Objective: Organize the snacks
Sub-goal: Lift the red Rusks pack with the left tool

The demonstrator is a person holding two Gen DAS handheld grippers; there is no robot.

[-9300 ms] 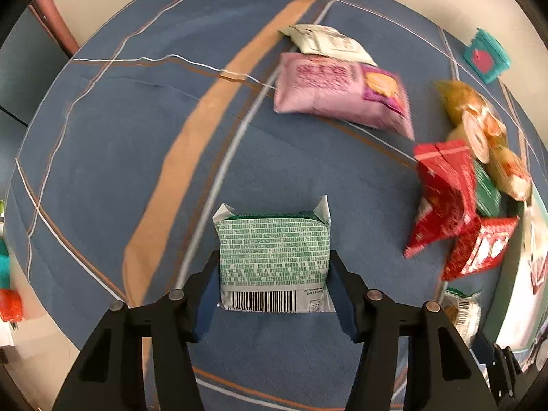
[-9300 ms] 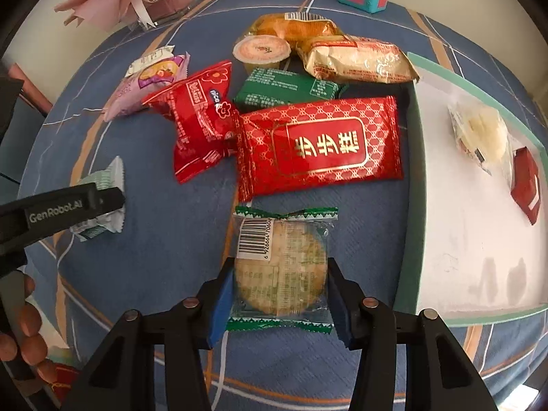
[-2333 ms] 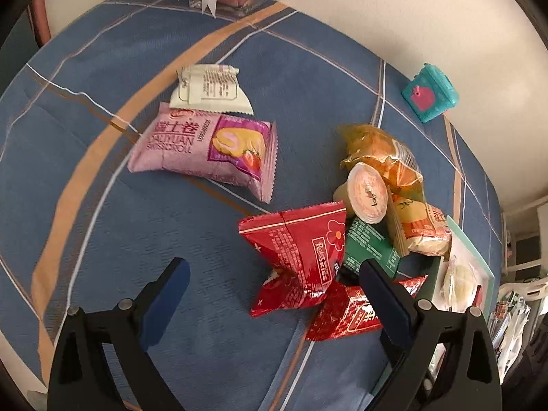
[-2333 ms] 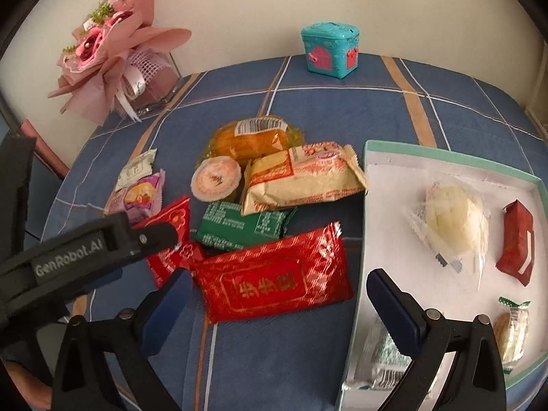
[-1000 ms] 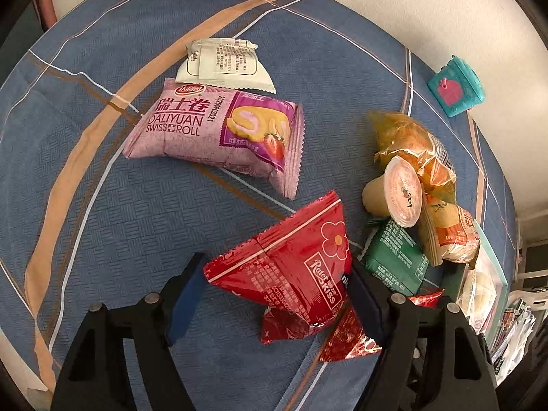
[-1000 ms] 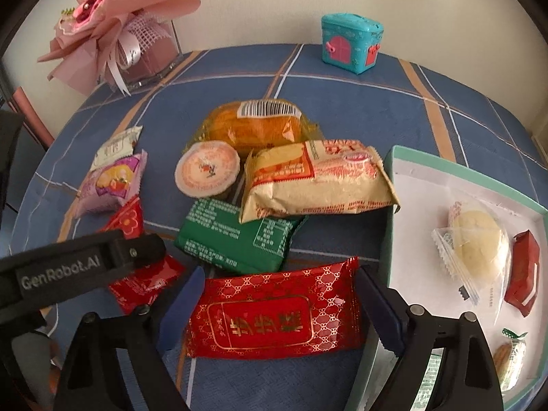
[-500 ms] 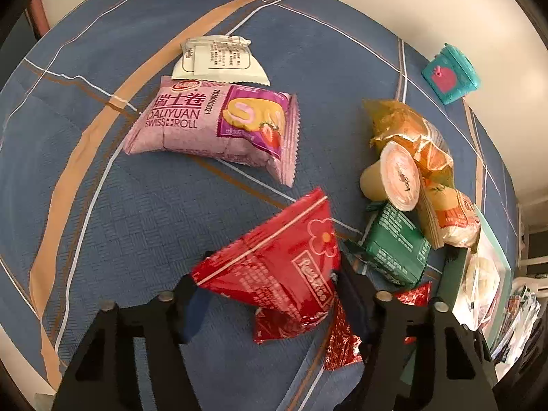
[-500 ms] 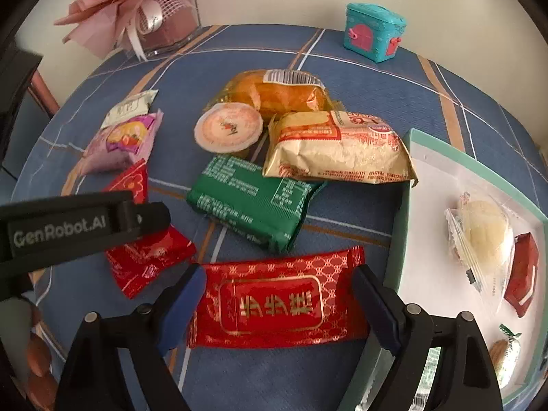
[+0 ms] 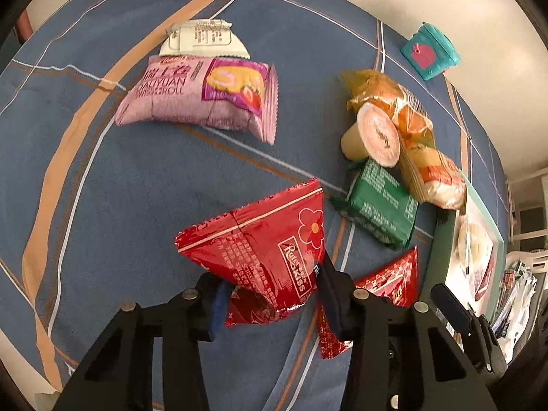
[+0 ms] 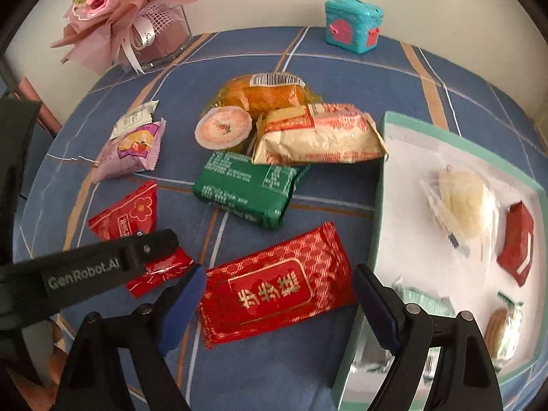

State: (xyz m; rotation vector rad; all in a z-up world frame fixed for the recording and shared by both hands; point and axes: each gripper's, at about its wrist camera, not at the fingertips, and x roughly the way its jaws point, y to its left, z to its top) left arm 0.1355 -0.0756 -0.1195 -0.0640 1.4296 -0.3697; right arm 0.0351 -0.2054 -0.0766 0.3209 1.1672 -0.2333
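Both fingers of the left gripper press in on the lower end of a crinkled red Ruier Kiss pouch, pinching it between the blue pads; its upper end with the flower print sticks up above the blue plaid tablecloth. Spread wide, the right gripper has one finger on either side of a flat red packet with gold characters, which lies on the cloth just beside the left wall of the green-rimmed tray; neither pad clearly touches it. Inside the tray sit a pale round bun in clear wrap, a small red wrapped piece and a cookie in clear wrap near the right rim. Toward the middle of the cloth lie a green packet, a cream-and-orange bread bag, a jelly cup and an orange bun pack. A pink Swiss-roll pack rests toward the left edge, with a teal box and a pink bouquet at the far edge.
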